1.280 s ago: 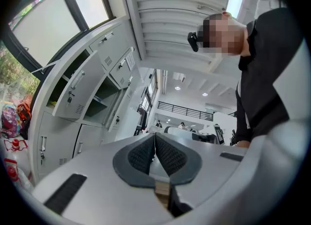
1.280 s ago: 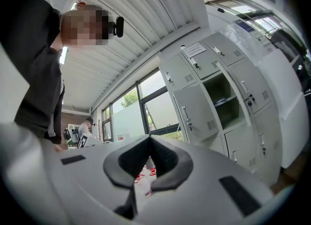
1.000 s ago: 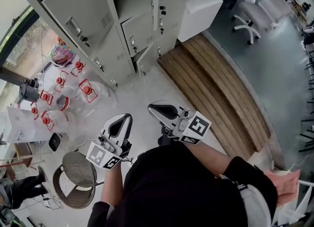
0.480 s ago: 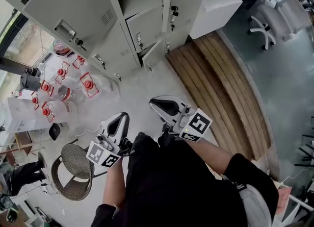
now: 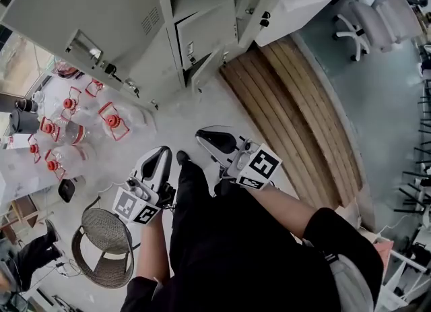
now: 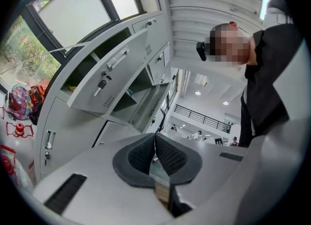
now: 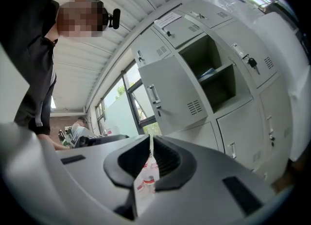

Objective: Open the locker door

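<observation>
Locker door (image 5: 94, 1) found open; both claws closed and empty.
Grey sheet-metal door, louvred, swung out at far left. The left claw (image 5: 162, 156) and right claw (image 5: 210, 139): ribbed black jaws together, nothing between.

The lockers (image 5: 202, 34) have an open door (image 5: 87, 1) swung out toward their left. Bottles (image 5: 64, 125) stand on the floor (image 5: 178, 118) left of the lockers, and a slatted platform (image 5: 303, 122) lies to their right.

Bright, even daylight comes from the windows (image 6: 73, 20) at the left, washing out the glass. The lockers (image 5: 101, 21) carry only soft shadows. Both gripper views bend strongly toward dark, vignetted edges; the head view is sharp.
</observation>
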The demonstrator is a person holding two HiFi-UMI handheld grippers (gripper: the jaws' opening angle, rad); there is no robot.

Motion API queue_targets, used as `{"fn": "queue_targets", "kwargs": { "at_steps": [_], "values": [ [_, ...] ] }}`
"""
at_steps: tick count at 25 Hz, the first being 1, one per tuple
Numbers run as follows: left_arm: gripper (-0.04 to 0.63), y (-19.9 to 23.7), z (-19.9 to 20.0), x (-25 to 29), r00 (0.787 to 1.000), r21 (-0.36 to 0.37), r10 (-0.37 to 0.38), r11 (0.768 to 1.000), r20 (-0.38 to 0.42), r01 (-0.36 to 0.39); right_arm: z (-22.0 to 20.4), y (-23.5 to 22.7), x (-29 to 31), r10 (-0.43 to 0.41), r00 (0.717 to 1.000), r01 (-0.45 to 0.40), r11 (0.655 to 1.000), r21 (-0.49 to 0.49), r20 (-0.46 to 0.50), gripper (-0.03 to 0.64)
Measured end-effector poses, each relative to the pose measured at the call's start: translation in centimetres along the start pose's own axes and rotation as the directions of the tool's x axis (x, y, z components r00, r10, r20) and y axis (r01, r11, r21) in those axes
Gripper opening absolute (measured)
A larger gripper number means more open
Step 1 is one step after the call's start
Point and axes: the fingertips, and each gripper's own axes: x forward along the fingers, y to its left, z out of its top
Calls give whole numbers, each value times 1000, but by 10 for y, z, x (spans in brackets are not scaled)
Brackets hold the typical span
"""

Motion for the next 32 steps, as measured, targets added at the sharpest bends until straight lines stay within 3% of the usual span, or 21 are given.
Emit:
{"fn": "queue_targets", "kwargs": {
  "at_steps": [6,14,22,32],
  "values": [
    [17,63,14,17,999,-3,-46,999,-28,46,-3,-38,53,-60,998,59,996,-59,-2,48],
    [17,97,5,31,988,-1,-112,994,-102,112,-17,-94,93,-194,981,189,976,-106,-31,86],
    [17,117,-10,74,988,-16,-80,997,-130,78,-14,-169,111,-274,962,272,957,-104,-7,91],
    [17,122,-11,99,993,9,17,1000,-121,-16,-58,-273,122,-340,935,336,940,-63,-95,114]
  ]
}}
